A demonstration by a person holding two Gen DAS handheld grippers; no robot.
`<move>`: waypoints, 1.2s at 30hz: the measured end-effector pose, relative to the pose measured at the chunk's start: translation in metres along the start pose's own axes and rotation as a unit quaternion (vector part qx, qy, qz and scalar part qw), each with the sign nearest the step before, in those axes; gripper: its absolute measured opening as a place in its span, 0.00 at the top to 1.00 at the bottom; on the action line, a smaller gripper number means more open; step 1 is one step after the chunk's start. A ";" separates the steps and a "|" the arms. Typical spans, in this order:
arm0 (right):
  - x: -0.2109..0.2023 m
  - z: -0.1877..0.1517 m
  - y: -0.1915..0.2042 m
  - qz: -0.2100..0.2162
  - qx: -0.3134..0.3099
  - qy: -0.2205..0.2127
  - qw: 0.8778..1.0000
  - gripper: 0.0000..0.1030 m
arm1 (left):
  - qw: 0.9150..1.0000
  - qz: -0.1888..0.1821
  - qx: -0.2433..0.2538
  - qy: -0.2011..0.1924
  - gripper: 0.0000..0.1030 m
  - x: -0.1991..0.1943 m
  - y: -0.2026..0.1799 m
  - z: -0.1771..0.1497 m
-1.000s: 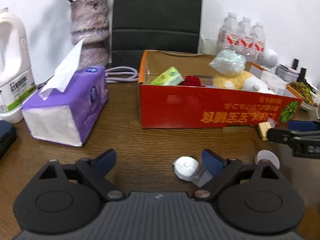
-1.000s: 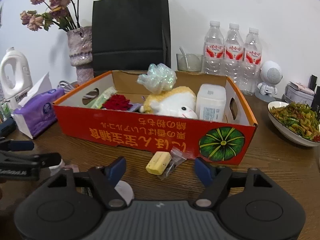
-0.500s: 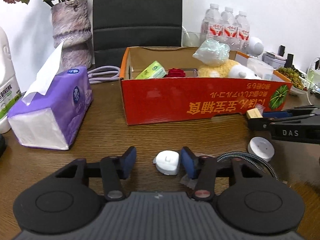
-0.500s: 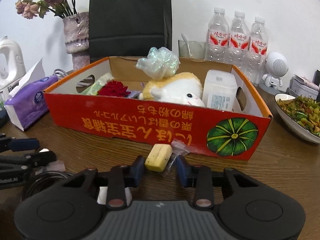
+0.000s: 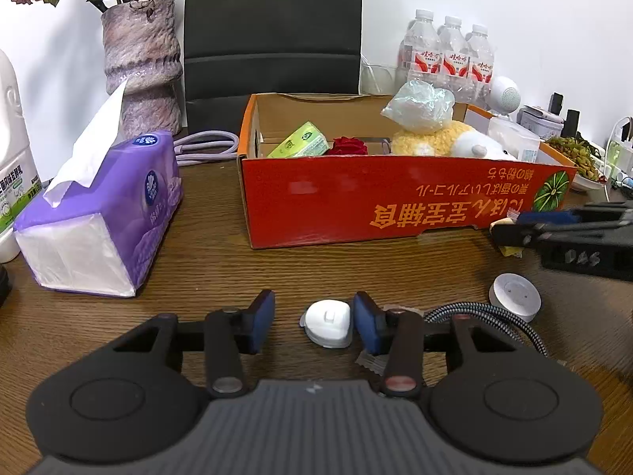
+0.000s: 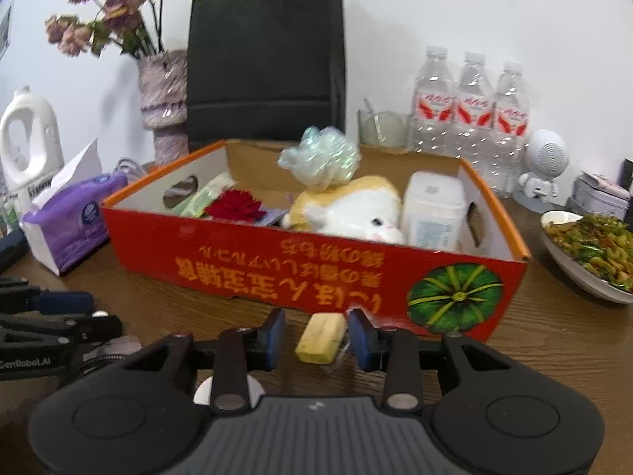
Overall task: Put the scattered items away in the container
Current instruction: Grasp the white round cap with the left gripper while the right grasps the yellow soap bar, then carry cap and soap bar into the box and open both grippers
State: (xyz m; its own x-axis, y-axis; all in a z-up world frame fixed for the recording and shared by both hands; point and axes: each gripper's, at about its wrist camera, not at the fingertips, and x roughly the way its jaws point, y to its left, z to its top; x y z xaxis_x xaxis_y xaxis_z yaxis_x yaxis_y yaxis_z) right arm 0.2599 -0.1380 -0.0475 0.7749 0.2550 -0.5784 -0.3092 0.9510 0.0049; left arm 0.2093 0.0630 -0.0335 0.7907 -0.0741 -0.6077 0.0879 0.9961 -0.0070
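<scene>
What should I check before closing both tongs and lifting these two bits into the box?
1. White plug between the left tongs: ok, though it sits against the right pad.
2. Left tongs open: ok.
3. Yellow block between the right tongs: ok.
4. Right tongs closed on it: not ok, gaps show on both sides.
5. Space in the red box: ok, bare floor at its left end.
6. Braided cable clear of the left tongs: cannot tell.
</scene>
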 end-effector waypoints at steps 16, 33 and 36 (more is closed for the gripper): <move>-0.006 -0.004 0.002 0.000 -0.014 -0.014 1.000 0.80 | 1.000 -0.009 0.000 -0.016 0.78 -0.008 0.000 0.002; -0.025 -0.008 0.001 0.016 -0.019 -0.026 0.999 0.80 | 1.000 -0.007 -0.009 -0.012 0.54 -0.023 0.005 -0.010; -0.026 -0.009 0.003 0.019 -0.020 -0.024 0.999 0.80 | 1.000 -0.002 0.000 -0.001 0.62 -0.016 0.003 -0.011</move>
State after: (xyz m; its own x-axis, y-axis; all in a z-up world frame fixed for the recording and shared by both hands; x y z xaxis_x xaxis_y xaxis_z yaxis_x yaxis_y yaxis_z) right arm 0.2344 -0.1436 -0.0399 0.7875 0.2993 -0.5388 -0.3600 0.9329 -0.0079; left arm 0.1897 0.0675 -0.0325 0.7921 -0.0791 -0.6053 0.0921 0.9957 -0.0096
